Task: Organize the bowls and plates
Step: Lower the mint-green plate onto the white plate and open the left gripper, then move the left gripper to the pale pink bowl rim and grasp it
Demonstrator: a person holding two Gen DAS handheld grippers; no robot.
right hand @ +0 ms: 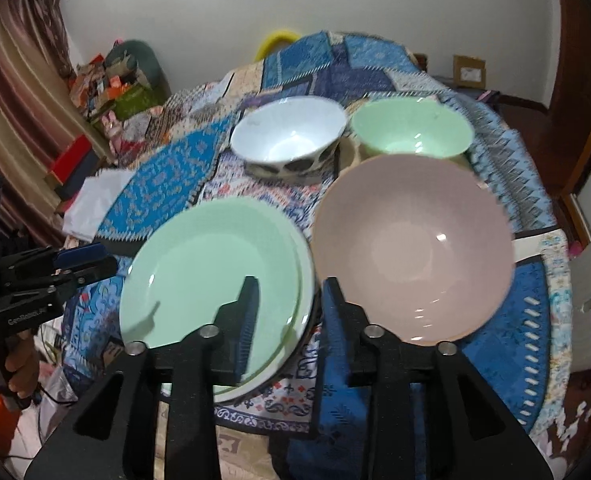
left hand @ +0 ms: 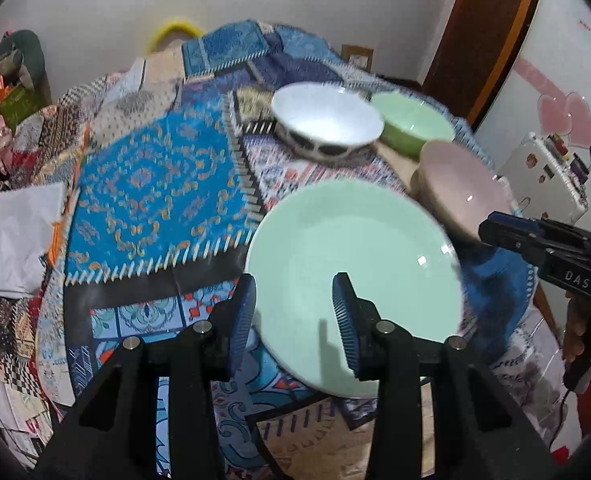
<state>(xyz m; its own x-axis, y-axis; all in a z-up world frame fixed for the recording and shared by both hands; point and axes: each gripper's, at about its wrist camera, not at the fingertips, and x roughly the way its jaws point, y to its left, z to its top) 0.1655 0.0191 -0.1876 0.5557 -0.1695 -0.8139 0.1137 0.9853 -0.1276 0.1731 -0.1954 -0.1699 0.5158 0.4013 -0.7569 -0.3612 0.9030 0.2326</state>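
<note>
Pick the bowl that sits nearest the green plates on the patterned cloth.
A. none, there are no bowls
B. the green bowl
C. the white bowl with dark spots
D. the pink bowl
D: in the right wrist view the pink bowl lies right beside the green plates, while the white bowl and green bowl stand farther back on the cloth.

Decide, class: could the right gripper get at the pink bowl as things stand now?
Probably yes. The right gripper is open and empty, and the pink bowl sits directly beyond its fingers, with nothing between them. The green plates lie off to the side.
</note>
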